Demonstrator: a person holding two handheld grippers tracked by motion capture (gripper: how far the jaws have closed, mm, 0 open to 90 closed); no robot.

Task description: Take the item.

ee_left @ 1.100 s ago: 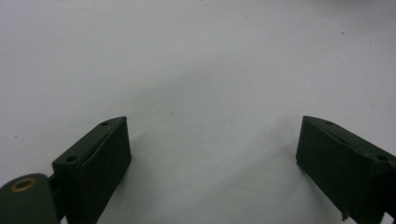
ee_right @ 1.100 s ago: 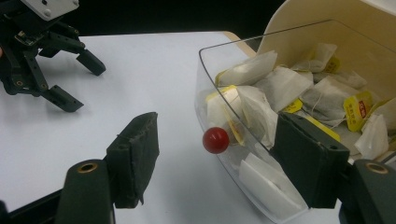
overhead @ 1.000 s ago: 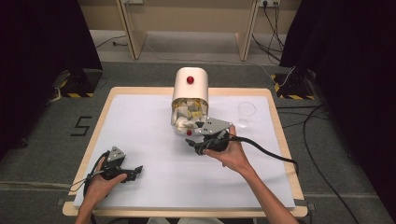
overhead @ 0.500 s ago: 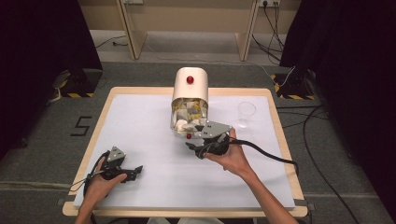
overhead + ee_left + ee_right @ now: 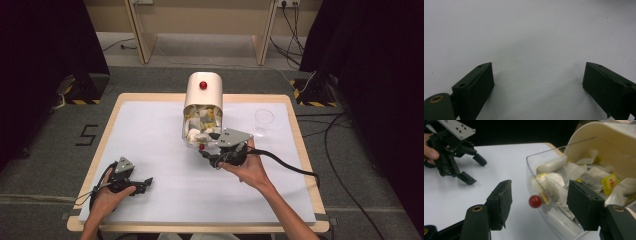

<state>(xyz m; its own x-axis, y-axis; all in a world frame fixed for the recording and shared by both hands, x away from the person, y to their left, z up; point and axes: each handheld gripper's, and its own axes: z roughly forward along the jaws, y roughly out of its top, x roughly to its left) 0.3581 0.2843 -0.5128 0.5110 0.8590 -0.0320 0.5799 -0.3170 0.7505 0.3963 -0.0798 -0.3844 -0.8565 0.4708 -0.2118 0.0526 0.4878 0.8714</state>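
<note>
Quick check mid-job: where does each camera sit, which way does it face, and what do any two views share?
High view: above the person's side, facing forward and down on the table; both forearms, left gripper, right gripper.
Left gripper view: on the left gripper, facing bare white tabletop; jaws wide apart.
Right gripper view: on the right gripper, facing the red knob on the clear drawer.
Shared: high and right gripper views show tea bags.

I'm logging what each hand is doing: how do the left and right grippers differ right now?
The left gripper rests low on the bare white table; the right gripper is up at the tea bag dispenser. The left's jaws frame nothing; the right's, just closing, straddle the drawer's red knob without touching. Both are open.
</note>
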